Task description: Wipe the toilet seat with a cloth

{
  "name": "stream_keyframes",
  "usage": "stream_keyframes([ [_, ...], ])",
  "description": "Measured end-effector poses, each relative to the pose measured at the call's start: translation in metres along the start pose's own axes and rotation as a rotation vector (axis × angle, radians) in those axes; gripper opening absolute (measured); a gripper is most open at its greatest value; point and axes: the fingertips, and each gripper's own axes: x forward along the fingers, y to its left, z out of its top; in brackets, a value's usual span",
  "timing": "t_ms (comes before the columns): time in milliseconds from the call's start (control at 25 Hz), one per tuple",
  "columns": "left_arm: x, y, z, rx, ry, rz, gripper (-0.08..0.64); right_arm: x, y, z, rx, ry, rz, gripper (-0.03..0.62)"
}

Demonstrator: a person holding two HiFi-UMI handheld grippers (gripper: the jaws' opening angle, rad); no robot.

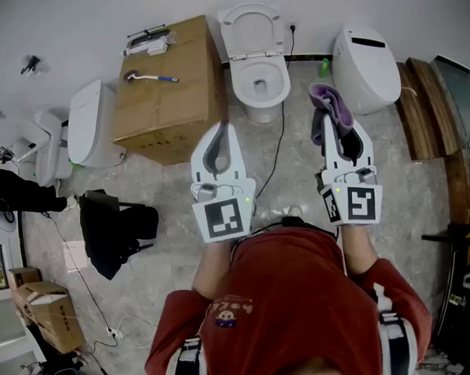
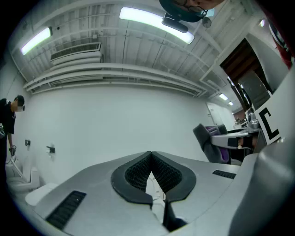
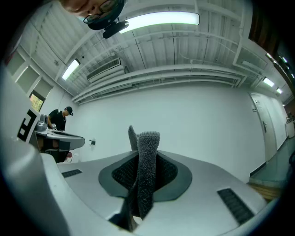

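Keep the jaws of the right gripper (image 1: 340,135) clamped on the cloth (image 1: 329,107), hanging just right of the toilet (image 1: 259,87), and bring it flat onto the seat (image 1: 234,33), sweeping round the ring. Hold the left gripper (image 1: 219,138), jaws together and empty, short of the toilet. Hard to tell whether that seat stands raised.

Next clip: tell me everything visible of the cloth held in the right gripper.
The purple and grey cloth looks like nubbly microfibre. It is bunched into a narrow fold and pinched between the jaws of the right gripper, which are shut on it. Its purple end sticks out past the jaw tips and a grey part droops at one side. In the head view it is held above the floor, right of the open white toilet, touching only the gripper.
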Motion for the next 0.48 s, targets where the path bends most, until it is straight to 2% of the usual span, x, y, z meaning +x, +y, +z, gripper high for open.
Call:
stream_keyframes([
  [480, 0.034, -0.021, -0.014, 0.005, 0.028, 0.008, 0.014, 0.017, -0.027, -0.018, 0.019, 0.025, 0.007, 0.057],
])
